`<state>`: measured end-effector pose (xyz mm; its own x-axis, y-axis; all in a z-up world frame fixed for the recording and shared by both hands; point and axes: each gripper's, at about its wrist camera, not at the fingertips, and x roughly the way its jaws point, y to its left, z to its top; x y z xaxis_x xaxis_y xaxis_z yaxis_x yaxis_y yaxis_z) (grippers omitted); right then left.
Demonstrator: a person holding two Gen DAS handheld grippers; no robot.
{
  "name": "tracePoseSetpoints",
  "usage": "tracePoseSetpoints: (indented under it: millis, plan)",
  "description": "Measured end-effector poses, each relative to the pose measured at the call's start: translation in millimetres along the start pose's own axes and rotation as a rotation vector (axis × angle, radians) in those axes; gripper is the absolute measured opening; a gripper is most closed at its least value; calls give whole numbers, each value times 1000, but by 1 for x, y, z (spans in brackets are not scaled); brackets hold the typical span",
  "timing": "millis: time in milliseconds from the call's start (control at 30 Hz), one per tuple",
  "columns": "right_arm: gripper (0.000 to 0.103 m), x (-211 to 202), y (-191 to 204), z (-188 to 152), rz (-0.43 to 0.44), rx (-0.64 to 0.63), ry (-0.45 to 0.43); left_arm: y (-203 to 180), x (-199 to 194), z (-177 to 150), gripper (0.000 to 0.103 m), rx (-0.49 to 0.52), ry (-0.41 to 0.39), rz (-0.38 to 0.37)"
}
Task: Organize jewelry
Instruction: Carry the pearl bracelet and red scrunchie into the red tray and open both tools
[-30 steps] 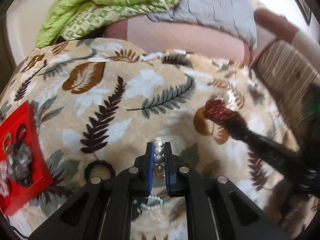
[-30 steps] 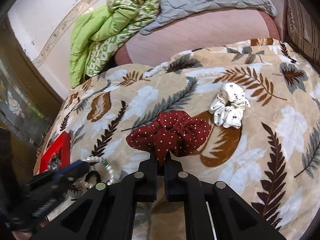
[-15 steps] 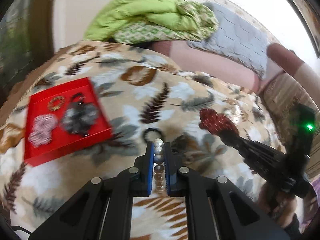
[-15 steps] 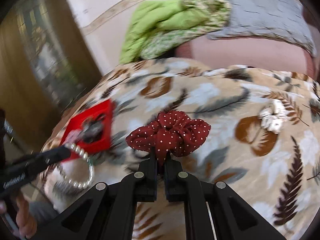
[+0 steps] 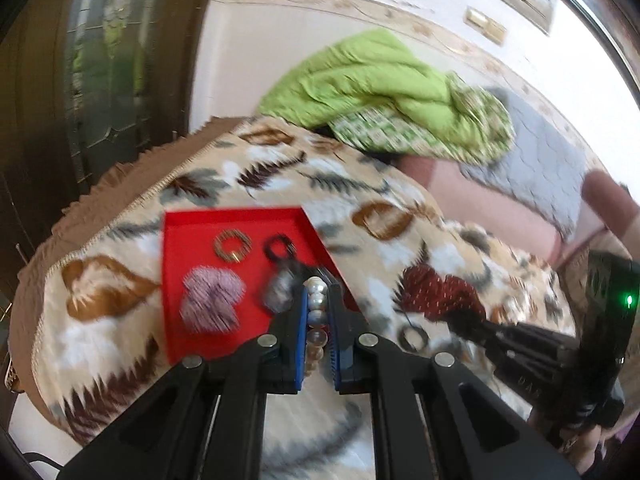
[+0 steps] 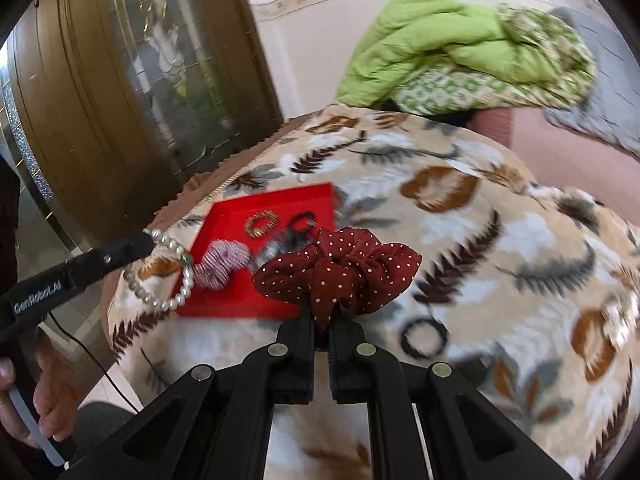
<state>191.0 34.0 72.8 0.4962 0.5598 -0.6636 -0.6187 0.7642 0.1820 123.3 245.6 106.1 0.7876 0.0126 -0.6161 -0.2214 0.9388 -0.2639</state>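
**Inspector:** Red tray point(image 5: 240, 216) is your collection point. Why both loads aloft?

**Assessor:** Your left gripper point(image 5: 318, 308) clamps the pearl bracelet point(image 6: 176, 280); your right gripper point(image 6: 320, 320) pinches the polka-dot scrunchie point(image 6: 340, 268), both near it.

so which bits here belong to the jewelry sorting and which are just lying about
Job: white pearl bead bracelet in left tongs; dark red polka-dot fabric scrunchie in right tongs; flat red tray.
Lying about: crumpled green quilt; grey quilted pillow; brown door.
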Motion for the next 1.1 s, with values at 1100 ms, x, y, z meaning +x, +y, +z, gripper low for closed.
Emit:
tracePoseSetpoints:
  millis: [1100]
  plan:
    - [6, 231, 17, 98, 60, -103, 188, 115, 186, 42, 9, -51, 137, 265]
